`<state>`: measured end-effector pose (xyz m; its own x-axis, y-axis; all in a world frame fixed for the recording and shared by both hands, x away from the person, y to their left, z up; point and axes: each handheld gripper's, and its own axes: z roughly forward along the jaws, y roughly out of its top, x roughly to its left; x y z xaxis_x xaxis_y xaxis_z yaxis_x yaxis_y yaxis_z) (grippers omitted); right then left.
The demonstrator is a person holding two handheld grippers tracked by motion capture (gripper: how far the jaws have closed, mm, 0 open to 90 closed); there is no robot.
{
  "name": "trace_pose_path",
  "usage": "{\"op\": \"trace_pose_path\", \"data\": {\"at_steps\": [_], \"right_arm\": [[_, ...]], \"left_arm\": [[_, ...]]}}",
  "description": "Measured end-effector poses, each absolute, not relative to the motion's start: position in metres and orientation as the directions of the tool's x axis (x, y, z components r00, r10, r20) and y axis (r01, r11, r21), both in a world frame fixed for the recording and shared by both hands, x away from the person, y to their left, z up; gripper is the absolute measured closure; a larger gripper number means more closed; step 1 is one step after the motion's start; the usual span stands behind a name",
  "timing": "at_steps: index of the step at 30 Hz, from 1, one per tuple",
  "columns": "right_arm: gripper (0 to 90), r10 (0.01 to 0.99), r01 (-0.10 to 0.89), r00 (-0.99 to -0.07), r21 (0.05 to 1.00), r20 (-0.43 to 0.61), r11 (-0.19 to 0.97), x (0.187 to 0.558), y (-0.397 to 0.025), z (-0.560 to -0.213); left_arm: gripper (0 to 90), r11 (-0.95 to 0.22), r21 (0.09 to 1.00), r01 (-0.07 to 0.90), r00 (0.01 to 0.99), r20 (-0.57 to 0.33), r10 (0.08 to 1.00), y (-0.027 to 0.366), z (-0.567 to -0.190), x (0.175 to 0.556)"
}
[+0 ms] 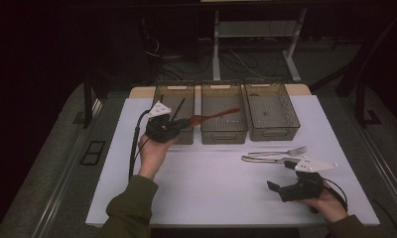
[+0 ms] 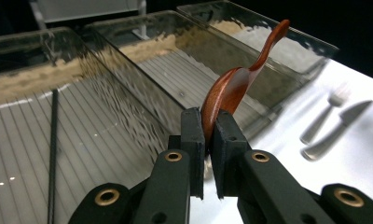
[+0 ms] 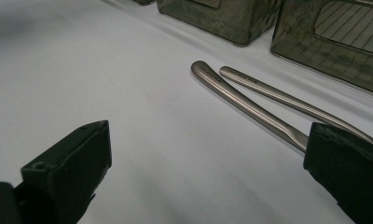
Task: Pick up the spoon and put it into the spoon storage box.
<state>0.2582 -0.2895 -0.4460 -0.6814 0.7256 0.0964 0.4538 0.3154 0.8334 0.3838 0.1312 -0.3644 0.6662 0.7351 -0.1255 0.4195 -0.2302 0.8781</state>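
Left gripper (image 2: 205,140) clamps wooden spoon (image 2: 231,88) — bowl between jaws.

Loads of room up front, tight at the back

Big bare stretch of surface (image 1: 211,188) between my two hands, easy to pass through. Back edge is walled off by three bins (image 1: 224,113) standing side by side, open only from above. Fork (image 1: 281,151) and knife (image 1: 262,159) lie just ahead of my right gripper (image 1: 286,186), its fingers (image 3: 68,172) spread wide.

three bins (image 1: 225,113), one wooden spoon (image 1: 214,116), fork (image 1: 281,151), knife (image 1: 263,159)
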Motion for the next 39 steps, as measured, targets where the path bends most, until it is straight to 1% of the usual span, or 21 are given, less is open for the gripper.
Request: {"op": "trace_pose_path", "data": {"at_steps": [4, 8, 17, 22, 30, 33, 36, 39], "right_arm": [[0.4, 0.726, 0.456, -0.681, 0.833, 0.099, 0.314, 0.258, -0.289, -0.446], [0.3, 0.725, 0.456, -0.681, 0.833, 0.099, 0.314, 0.258, -0.29, -0.446], [0.3, 0.725, 0.457, -0.681, 0.834, 0.104, 0.309, 0.258, -0.29, -0.445], [0.3, 0.724, 0.455, -0.682, 0.836, 0.105, 0.307, 0.257, -0.291, -0.445], [0.3, 0.725, 0.455, -0.68, 0.839, 0.11, 0.299, 0.257, -0.292, -0.444], [0.3, 0.725, 0.454, -0.68, 0.839, 0.11, 0.299, 0.257, -0.292, -0.444], [0.3, 0.725, 0.454, -0.68, 0.84, 0.111, 0.298, 0.257, -0.292, -0.444], [0.3, 0.726, 0.456, -0.679, 0.839, 0.111, 0.298, 0.257, -0.292, -0.444]], "left_arm": [[83.6, -0.234, 0.876, 0.422, 0.638, -0.103, 0.763, 0.121, -0.362, 0.396], [83.6, -0.22, 0.874, 0.434, 0.605, -0.102, 0.79, 0.111, -0.362, 0.408], [83.6, -0.233, 0.859, 0.456, 0.554, -0.07, 0.829, 0.086, -0.367, 0.429], [83.6, -0.278, 0.84, 0.465, 0.539, -0.02, 0.842, 0.072, -0.372, 0.438], [83.6, -0.316, 0.815, 0.486, 0.516, 0.025, 0.857, 0.059, -0.376, 0.444], [83.6, -0.31, 0.807, 0.503, 0.512, 0.011, 0.859, 0.057, -0.379, 0.446], [83.5, -0.315, 0.803, 0.506, 0.515, 0.012, 0.857, 0.054, -0.38, 0.446], [82.5, -0.307, 0.806, 0.507, 0.528, -0.009, 0.849, 0.052, -0.382, 0.446]]}}
